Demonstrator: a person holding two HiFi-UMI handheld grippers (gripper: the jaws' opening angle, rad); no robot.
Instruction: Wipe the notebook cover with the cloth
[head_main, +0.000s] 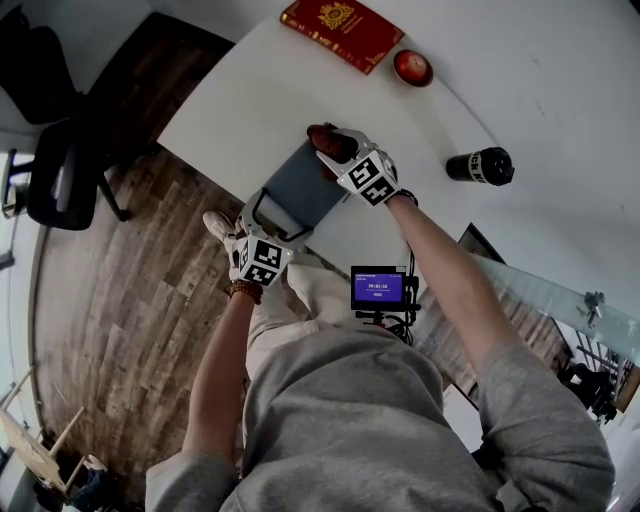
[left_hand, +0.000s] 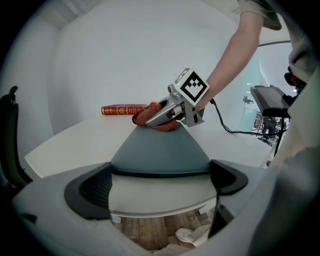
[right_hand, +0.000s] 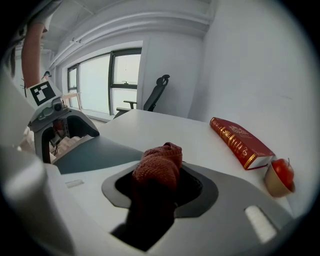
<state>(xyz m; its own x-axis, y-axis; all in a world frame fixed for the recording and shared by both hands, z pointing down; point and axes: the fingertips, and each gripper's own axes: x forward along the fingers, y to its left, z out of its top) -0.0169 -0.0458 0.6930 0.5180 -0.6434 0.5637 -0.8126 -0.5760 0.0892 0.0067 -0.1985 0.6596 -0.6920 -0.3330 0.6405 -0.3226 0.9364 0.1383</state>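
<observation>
Gold-embossed red book (head_main: 342, 30); cloth (head_main: 328, 140) on notebook (head_main: 300, 185)

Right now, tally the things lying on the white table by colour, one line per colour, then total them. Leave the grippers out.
Red or rust: 3 (book, cloth, small round item)
Grey-blue: 1 (notebook)
Black: 1 (canister)
Total: 5
</observation>
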